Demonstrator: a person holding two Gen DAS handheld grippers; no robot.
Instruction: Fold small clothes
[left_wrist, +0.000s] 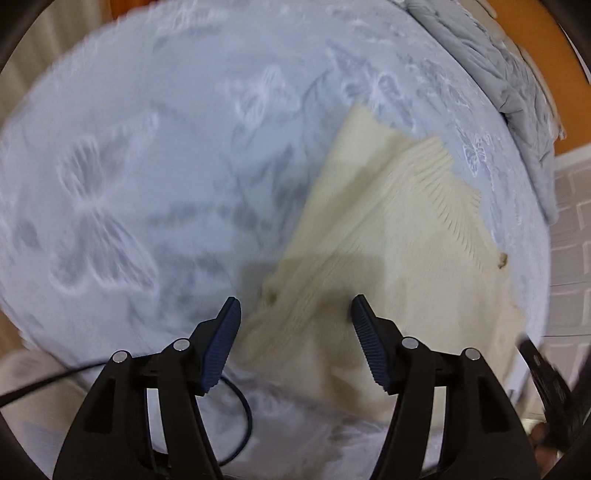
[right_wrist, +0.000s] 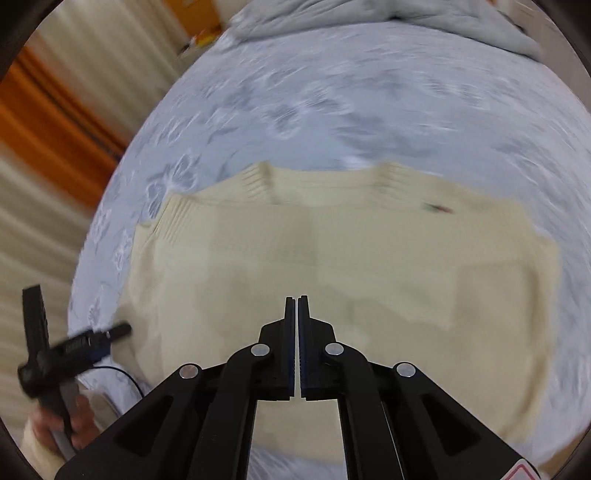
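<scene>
Cream ribbed knit sweater (right_wrist: 332, 266) lies flat on a pale blue butterfly-print bedsheet (left_wrist: 147, 147), a crumpled grey quilt (left_wrist: 509, 74) beyond. Left gripper (left_wrist: 295, 314) hovers with jaws apart and empty; right gripper (right_wrist: 297, 306) has jaws closed on nothing.

Each camera rides on its own hand-held gripper, looking steeply down along the fingers, close above the bed with the pale blue butterfly-patterned sheet (left_wrist: 147, 155). The left one sits over the left edge of the cream ribbed knit garment (left_wrist: 388, 229); the right hangs above its middle. Both share garment, sheet and the far crumpled grey quilt (right_wrist: 388, 18).
</scene>
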